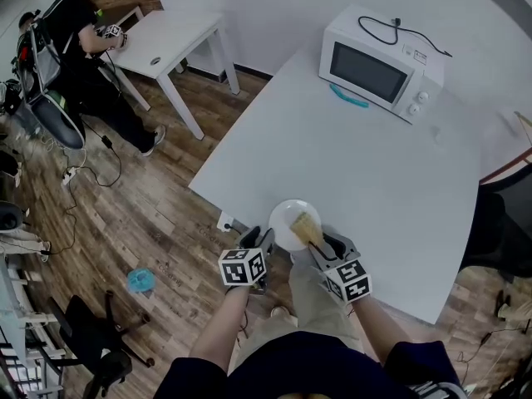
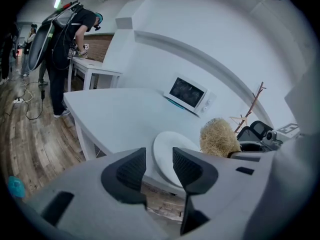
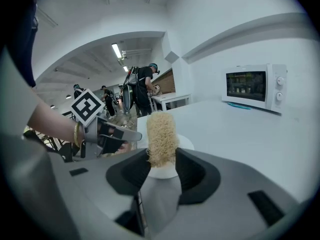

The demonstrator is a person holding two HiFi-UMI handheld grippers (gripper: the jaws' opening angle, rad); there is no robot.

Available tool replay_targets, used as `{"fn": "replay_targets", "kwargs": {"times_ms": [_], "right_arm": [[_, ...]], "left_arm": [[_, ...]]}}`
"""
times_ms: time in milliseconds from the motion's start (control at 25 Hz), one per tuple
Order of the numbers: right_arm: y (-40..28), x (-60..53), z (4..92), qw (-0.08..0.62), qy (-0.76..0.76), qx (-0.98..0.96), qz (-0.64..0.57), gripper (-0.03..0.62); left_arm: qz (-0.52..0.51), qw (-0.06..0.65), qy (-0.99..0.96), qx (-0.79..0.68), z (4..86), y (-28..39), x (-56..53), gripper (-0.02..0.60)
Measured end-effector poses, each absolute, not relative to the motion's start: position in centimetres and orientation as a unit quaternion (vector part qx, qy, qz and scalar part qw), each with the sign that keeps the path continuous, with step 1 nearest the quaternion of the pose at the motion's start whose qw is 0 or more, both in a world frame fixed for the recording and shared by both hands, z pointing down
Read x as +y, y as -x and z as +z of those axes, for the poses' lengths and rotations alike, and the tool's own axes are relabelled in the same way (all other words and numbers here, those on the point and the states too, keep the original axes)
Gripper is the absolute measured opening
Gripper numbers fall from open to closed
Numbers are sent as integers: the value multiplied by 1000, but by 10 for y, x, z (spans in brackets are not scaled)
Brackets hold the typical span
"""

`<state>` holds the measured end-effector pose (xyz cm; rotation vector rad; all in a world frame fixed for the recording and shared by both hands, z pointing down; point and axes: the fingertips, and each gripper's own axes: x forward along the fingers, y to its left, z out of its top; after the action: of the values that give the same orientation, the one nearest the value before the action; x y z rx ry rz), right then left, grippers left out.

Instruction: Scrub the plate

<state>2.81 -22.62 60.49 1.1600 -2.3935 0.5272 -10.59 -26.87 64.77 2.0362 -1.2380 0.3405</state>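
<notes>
Closest in, the left gripper (image 2: 159, 165) stands w/ jaws spread and nothing pinched. The plate (image 2: 167, 151) shows beyond the gap, not btw the pads. Beside it the right gripper (image 3: 162, 168) is clamped on a straw-coloured scrubber (image 3: 161, 134), bristly end up and fwd, poised over the plate's near side; contact w/ the plate can't be confirmed.

Progress, as a judgement: plate looks plain white, no visible soil or suds, so the views don't show whether scrubbing is finished or not yet begun. The plate isn't held by either gripper, so any further rubbing would prob. need the left gripper to steady it first.

Edges: plate (image 1: 293, 221) sits right at the near edge of the surface (image 1: 374, 165), poss. a bit over it, w/ wood floor (image 1: 158, 214) below. A push toward the person risks tipping it off, esp. w/ the surface's left corner near.

Room: lots of bare surface beyond the plate. Microwave (image 1: 381, 63) and a teal item (image 1: 349, 98) lie well apart at the far corner. Another person (image 1: 79, 48) works at a small table (image 1: 170, 40) far off to the left, no obstruction.
</notes>
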Motion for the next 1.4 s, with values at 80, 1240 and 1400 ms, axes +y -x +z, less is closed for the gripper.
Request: {"fn": "replay_targets", "kwargs": {"times_ms": [80,1240,1400], "right_arm": [[-26,-221,601,207,-421,-862,193,158],[33,-93,534,121,-423,-879,181,157],[35,-84,530,121,-420,-883,169,156]], "left_arm": [[123,361,-792,-477,639,106,-259,156],[78,333,-812,-473,566,133,-116,18],[84,319,-821,-466,561,130,-107,18]]}}
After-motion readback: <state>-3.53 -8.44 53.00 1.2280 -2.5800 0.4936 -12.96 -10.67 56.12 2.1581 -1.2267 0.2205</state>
